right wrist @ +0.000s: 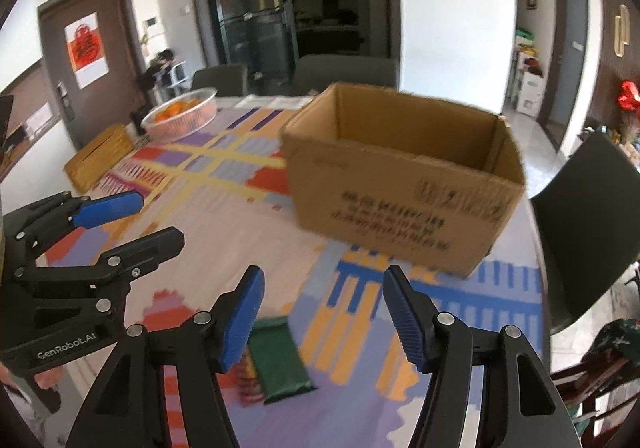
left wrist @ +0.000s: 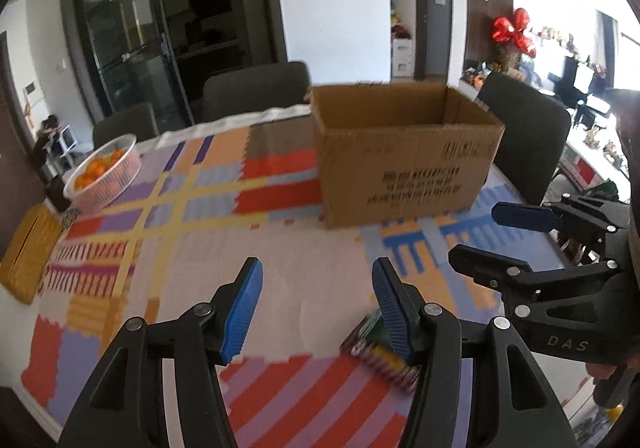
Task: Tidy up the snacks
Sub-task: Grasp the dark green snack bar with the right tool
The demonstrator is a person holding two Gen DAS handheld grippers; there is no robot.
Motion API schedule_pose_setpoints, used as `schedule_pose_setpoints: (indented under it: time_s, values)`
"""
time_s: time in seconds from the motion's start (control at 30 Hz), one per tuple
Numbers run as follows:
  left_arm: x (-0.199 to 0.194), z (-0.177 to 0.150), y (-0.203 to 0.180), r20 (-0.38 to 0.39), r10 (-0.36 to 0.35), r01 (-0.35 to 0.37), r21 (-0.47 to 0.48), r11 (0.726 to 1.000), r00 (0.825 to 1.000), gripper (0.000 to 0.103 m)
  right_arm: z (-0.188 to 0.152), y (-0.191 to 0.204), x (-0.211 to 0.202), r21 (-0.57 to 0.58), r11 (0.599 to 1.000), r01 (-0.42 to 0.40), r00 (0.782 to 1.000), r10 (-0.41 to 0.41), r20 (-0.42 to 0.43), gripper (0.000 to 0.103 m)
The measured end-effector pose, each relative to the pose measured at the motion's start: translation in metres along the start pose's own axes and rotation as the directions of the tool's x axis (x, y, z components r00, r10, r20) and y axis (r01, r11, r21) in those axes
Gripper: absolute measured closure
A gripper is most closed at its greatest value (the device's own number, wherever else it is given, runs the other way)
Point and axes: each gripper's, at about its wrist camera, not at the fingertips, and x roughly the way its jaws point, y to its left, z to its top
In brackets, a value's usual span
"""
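An open brown cardboard box [left wrist: 404, 164] [right wrist: 404, 200] stands on the patterned tablecloth, its inside hidden from here. A dark green snack packet [right wrist: 280, 360] lies flat near the table's front edge, with a red striped packet [right wrist: 248, 376] against its left side. In the left wrist view these packets [left wrist: 380, 360] are partly hidden behind my left gripper's right finger. My left gripper [left wrist: 317, 272] [right wrist: 158, 218] is open and holds nothing, just left of the packets. My right gripper [right wrist: 323, 276] [left wrist: 488, 238] is open too, hovering above the green packet's right side without touching it.
A white basket [left wrist: 116, 184] [right wrist: 188, 128] of oranges sits at the far left of the table. A yellow woven box [left wrist: 28, 252] [right wrist: 100, 160] lies at the left edge. Dark chairs [left wrist: 528, 144] [right wrist: 592, 216] stand around the table.
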Motion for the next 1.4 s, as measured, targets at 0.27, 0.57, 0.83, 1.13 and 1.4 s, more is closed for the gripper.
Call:
schedule_pose_setpoints:
  time_s: [0.27,0.57,0.83,1.13,1.4]
  values:
    - [0.004,-0.042,0.002,-0.055,0.061,-0.062,-0.009,0.998,0.997,0.047,-0.028,0.025,0.019,-0.085,0.993,-0.079,0.995,0.073,-0.072,0.040]
    - [0.024,-0.071,-0.005,-0.128,0.033,-0.038,-0.037,0.999,0.991,0.047,-0.050,0.027,0.051,-0.086,0.976,-0.198,0.967,0.181,-0.178,0.041]
    - [0.038,-0.082,-0.008,-0.163,0.036,-0.044,-0.045,0.998,0.986,0.047,-0.064,0.020,0.086,-0.017,0.959,-0.284,0.925,0.269,-0.269,0.041]
    - [0.052,-0.085,-0.002,-0.196,0.026,-0.048,-0.109,0.993,0.980,0.047,-0.067,0.020,0.105,0.015,0.958,-0.285,0.916,0.277,-0.291,0.041]
    - [0.057,-0.088,-0.004,-0.212,0.020,-0.046,-0.116,0.992,0.977,0.047,-0.065,0.016,0.113,0.053,0.956,-0.290,0.910,0.292,-0.293,0.044]
